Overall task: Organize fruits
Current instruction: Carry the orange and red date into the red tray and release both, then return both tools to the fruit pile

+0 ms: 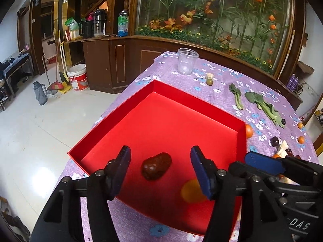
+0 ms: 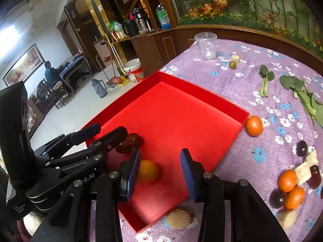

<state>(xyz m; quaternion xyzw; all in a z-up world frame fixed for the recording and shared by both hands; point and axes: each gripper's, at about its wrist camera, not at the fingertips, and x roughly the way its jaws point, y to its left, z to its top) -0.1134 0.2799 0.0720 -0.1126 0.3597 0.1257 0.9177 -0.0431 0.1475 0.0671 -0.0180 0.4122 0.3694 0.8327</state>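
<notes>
1. While hovering over the near part of the red box point(image 1: 113, 121), left gripper point(image 1: 160, 157) spread, pinching nothing; brown date point(image 1: 156, 166) lying on the box floor between its fingers.
2. Right gripper point(image 2: 159, 159) also spread, empty; blurred orange fruit point(image 2: 148, 170) on the box floor just beside its left finger.
3. More oranges point(image 2: 254, 125) on the purple cloth point(image 2: 232, 92), outside the right edge of the box.
</notes>
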